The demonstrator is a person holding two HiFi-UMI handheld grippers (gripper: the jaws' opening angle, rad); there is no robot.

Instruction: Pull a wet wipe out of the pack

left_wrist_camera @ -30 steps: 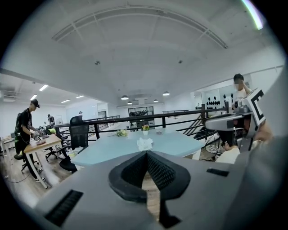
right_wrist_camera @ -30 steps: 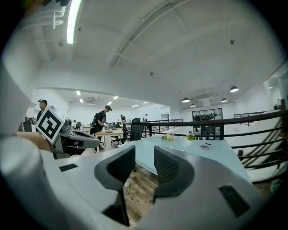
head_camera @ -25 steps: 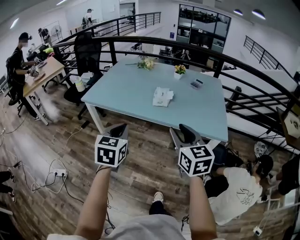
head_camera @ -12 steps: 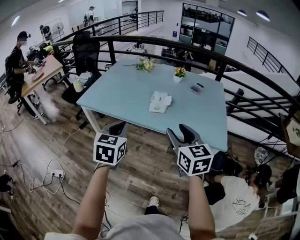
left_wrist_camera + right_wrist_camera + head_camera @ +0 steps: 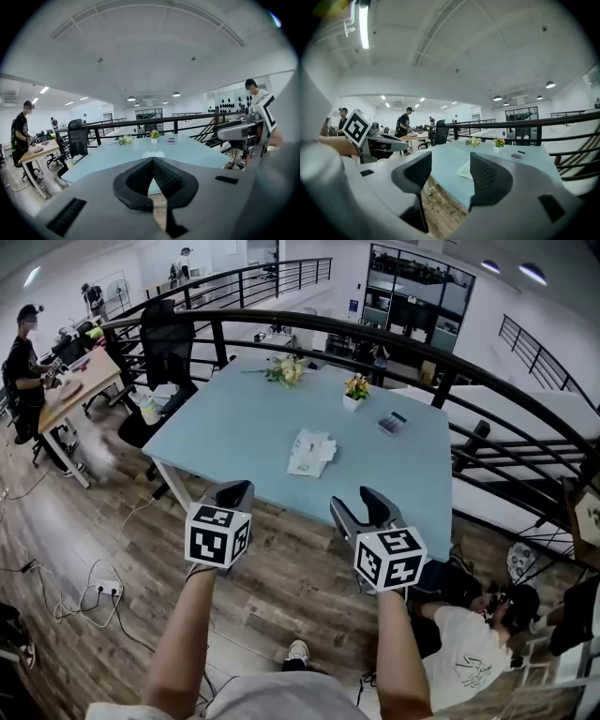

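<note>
A white wet wipe pack (image 5: pixel 307 452) lies flat near the middle of the light blue table (image 5: pixel 225 427). Both grippers are held out over the wooden floor, short of the table's near edge and well apart from the pack. My left gripper (image 5: pixel 234 495) is shut, its dark pads meeting with nothing between them. The pack (image 5: pixel 153 153) shows just above the tips of the left gripper (image 5: pixel 152 161). My right gripper (image 5: pixel 359 506) has its jaws opening, with a wide gap and nothing in it. In the right gripper view the pack (image 5: pixel 464 171) appears between the fingers of the right gripper (image 5: pixel 451 161), far off.
On the table's far side stand a flower bunch (image 5: pixel 284 370), a small potted plant (image 5: pixel 355 387) and a small dark tray (image 5: pixel 391 422). A black railing (image 5: pixel 450 362) curves behind. A black chair (image 5: pixel 169 343) stands at left, and a person in white (image 5: pixel 469 652) sits on the floor at right.
Both grippers have moved forward toward the table, which now looks nearer. The right gripper's jaws have spread wider. The left jaws stayed shut.
</note>
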